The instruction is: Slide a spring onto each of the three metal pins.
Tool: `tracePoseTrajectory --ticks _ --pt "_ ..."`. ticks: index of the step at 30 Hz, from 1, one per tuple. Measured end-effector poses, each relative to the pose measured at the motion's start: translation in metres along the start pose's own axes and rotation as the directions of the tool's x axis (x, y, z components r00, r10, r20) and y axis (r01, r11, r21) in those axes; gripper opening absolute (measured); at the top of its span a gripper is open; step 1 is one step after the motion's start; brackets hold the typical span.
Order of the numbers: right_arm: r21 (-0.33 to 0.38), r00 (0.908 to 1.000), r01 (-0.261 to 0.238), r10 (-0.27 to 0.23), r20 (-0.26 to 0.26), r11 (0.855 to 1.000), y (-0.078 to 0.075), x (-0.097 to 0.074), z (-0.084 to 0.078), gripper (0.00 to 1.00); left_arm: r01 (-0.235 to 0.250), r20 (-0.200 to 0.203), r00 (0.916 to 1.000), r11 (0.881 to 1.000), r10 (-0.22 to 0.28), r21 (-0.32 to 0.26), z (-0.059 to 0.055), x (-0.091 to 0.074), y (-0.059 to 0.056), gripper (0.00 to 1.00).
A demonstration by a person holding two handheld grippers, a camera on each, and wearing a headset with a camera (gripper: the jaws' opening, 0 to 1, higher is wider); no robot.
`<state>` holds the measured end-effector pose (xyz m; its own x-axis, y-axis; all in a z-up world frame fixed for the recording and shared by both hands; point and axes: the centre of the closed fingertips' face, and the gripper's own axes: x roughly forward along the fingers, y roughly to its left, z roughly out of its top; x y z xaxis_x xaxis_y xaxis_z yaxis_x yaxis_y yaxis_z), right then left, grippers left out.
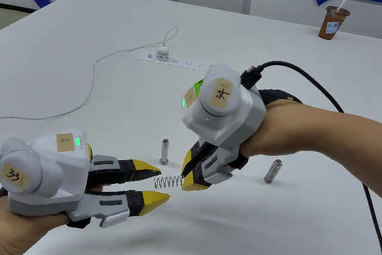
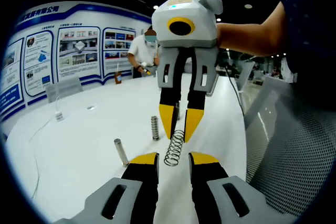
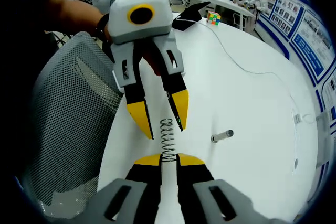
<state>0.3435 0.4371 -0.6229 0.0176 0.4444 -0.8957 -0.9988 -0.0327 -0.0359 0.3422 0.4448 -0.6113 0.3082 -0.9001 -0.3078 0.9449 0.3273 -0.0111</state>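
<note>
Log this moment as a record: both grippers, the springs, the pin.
right gripper: shut on one end of the held spring
left gripper: open, jaws on either side of that spring's free end
metal pin: upright on the table, bare
second spring: stands apart on the table; cannot tell if a pin is inside
task state: bare pin not yet sleeved

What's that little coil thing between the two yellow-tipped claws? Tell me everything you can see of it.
It is a small spring of thin, silvery bare-metal wire, wound in open coils. It lies roughly level and seems held above the white table. One end is pinched in the shut jaws of the right gripper; the other end sits between the open jaws of the left gripper, apparently untouched.
</note>
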Motion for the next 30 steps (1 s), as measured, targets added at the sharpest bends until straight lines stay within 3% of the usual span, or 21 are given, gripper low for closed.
tracePoseTrajectory --ticks 6,20,30 --pt "-0.033 0.9999 -0.004 0.004 0.012 0.999 0.0033 -0.0013 0.0038 0.11 0.019 0.003 0.9998 1.000 -0.019 0.019 -0.0002 0.0008 -0.0048 0.14" --pt "-0.030 0.9998 -0.011 0.011 0.015 0.999 0.0052 -0.0039 0.0063 0.11 0.030 -0.018 0.9994 0.999 -0.029 0.023 -0.0064 0.0028 -0.0051 0.14" --pt "-0.024 0.9997 -0.006 0.007 0.025 1.000 0.0047 -0.0074 0.0094 0.11 0.036 -0.036 0.9988 0.997 -0.033 0.072 -0.0083 0.0036 -0.0031 0.11"
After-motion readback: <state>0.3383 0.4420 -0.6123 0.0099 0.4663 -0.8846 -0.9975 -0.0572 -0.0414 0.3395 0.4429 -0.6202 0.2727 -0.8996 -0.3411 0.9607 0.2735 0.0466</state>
